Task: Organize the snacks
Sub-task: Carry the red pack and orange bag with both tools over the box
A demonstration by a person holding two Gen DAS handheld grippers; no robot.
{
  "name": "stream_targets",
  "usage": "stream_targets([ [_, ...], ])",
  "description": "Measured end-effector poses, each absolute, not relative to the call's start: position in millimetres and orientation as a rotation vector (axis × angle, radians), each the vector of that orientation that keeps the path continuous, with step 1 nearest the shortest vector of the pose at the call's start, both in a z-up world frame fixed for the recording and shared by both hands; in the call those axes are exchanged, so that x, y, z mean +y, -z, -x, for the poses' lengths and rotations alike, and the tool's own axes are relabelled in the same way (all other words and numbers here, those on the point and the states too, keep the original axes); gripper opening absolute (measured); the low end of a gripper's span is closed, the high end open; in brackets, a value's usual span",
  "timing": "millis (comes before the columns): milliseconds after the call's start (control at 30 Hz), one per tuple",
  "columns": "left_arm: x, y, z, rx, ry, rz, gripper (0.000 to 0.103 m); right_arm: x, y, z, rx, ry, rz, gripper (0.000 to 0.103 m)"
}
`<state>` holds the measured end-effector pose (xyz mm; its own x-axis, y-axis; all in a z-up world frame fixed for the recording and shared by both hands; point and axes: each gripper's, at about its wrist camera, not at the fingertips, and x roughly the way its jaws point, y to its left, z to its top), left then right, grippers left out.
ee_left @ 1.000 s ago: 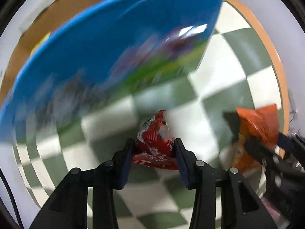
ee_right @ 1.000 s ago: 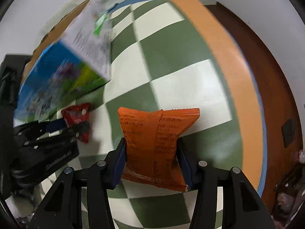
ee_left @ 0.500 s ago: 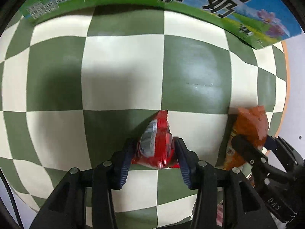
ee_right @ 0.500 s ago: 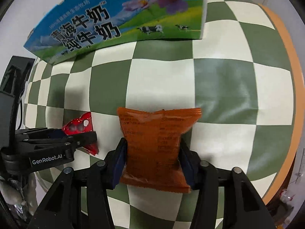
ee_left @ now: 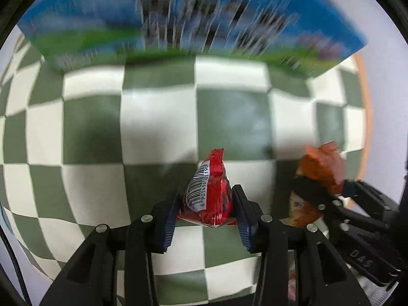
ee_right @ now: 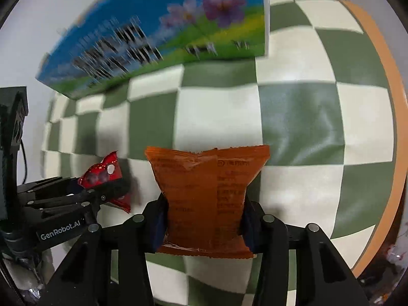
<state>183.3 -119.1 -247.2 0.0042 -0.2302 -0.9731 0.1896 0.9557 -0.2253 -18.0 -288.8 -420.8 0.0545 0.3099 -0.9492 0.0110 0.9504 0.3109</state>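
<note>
Both grippers have swung toward the blue carton [ee_left: 178, 20]; my left gripper [ee_left: 206, 204] clamps the red packet [ee_left: 206, 193], my right gripper [ee_right: 204, 211] the orange packet [ee_right: 206, 191].

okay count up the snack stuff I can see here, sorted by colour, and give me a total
Red snack packet: 1, held in the left hand-held gripper
Orange snack packet: 1, held in the right hand-held gripper
Blue milk carton box: 1
Total: 3
</note>
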Motion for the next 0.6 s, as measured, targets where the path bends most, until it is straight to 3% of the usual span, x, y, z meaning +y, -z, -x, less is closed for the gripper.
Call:
stream_targets([
  [300, -112.9, 123.6, -271.7, 1.328, 0.410, 0.140, 0.038, -294.3, 309.1, -49.3, 1.287, -0.337, -0.304, 0.050],
  [433, -107.9, 111.8, -324.2, 1.312, 0.384, 0.118, 0.038, -285.6, 292.8, -104.3, 1.243, -0.323, -0.241, 0.050],
  [600, -102.0, 142.4, -391.4, 1.394, 0.328, 0.069, 0.038, -276.1, 325.7, -182.5, 1.327, -0.295, -0.189, 0.050],
])
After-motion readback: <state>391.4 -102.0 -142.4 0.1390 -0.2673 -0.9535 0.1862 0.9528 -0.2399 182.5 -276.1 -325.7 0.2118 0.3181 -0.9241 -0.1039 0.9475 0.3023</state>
